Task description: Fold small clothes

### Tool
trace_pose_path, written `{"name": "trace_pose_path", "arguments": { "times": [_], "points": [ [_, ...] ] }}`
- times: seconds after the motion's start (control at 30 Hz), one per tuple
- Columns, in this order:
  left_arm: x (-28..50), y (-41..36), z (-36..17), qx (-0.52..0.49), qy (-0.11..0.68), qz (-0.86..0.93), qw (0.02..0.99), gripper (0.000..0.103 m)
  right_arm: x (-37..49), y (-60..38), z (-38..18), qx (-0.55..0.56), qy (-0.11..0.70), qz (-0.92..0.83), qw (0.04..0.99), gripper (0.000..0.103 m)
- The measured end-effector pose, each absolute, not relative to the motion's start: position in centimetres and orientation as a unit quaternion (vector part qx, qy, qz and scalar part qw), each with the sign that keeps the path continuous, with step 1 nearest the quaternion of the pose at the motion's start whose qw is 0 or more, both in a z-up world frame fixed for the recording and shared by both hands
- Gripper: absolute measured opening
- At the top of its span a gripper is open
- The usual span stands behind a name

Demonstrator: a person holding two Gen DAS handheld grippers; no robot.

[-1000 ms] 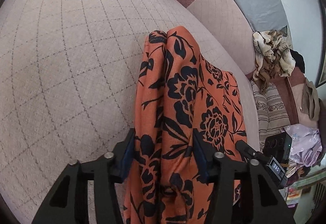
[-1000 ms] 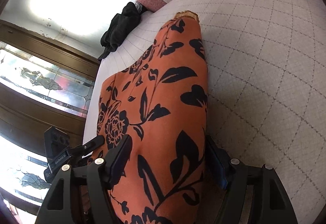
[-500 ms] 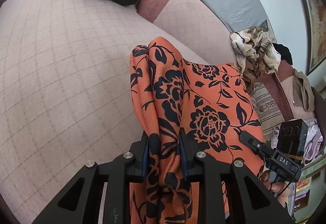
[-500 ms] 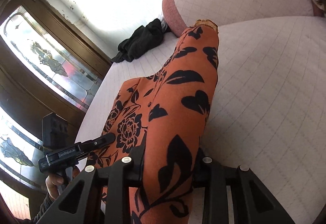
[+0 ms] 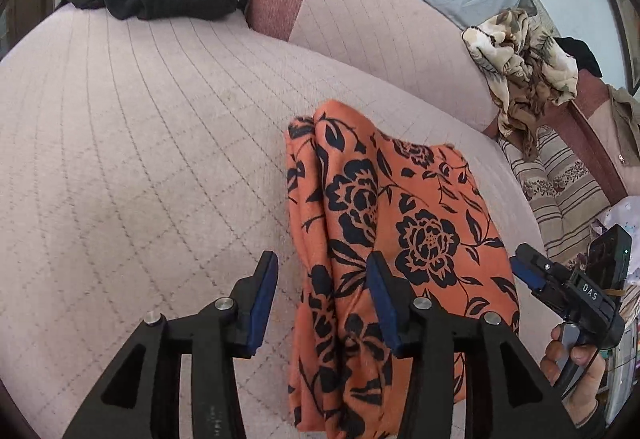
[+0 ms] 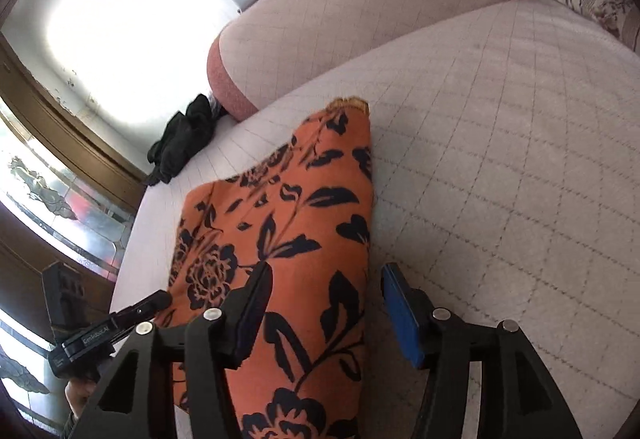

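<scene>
While both sets of jaws are opening, I've got the orange black-floral folded cloth (image 5: pixel 400 239) between each pair, pads not pressing. Left gripper (image 5: pixel 322 299): cloth's left folded edge sits between its fingers, rest spreads right. Right gripper (image 6: pixel 326 313): cloth's right edge inside, bulk to its left. Long axis runs straight ahead of both, on the pink quilted cushion (image 5: pixel 140 159). Neither hand nearer. Near hem cut off below the frame; layer count unclear.
</scene>
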State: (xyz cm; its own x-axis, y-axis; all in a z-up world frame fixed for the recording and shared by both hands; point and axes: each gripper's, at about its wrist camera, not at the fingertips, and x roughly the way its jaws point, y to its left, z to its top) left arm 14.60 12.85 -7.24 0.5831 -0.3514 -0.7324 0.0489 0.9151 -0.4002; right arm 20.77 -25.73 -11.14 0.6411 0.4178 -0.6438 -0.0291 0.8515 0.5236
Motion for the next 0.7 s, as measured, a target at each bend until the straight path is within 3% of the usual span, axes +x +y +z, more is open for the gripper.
{"name": "trace_pose_path", "arguments": {
  "times": [0.13,0.2,0.23,0.33,0.53,0.63,0.7],
  "points": [
    [12.7,13.2,-6.3,-0.165,0.428,-0.133,0.879,0.047,19.8,-24.2,-8.1,0.257,0.370,0.172,0.876,0.062],
    [12.6,12.6,-7.8,-0.133,0.446,-0.126,0.876,0.047,20.0,-23.0,-8.1,0.270,0.377,0.212,0.861,0.075],
    [12.8,12.0,-9.1,-0.117,0.466,-0.108,0.870,0.048,20.3,-22.4,-8.7,0.274,0.388,0.223,0.851,0.075],
    [13.1,12.6,-10.6,-0.144,0.478,-0.080,0.863,0.063,21.6,-21.8,-12.2,0.290,0.441,0.190,0.828,0.075],
    [10.5,12.2,-6.9,-0.090,0.453,-0.038,0.886,0.069,16.4,-20.3,-6.6,0.238,0.374,0.176,0.879,0.077],
    [8.2,12.1,-5.4,-0.086,0.437,-0.025,0.895,0.079,12.9,-18.2,-5.9,0.177,0.381,0.144,0.896,0.083],
    [6.7,11.8,-4.7,-0.079,0.430,-0.018,0.899,0.080,10.5,-17.0,-6.5,0.149,0.397,0.124,0.897,0.085]
  ]
}}
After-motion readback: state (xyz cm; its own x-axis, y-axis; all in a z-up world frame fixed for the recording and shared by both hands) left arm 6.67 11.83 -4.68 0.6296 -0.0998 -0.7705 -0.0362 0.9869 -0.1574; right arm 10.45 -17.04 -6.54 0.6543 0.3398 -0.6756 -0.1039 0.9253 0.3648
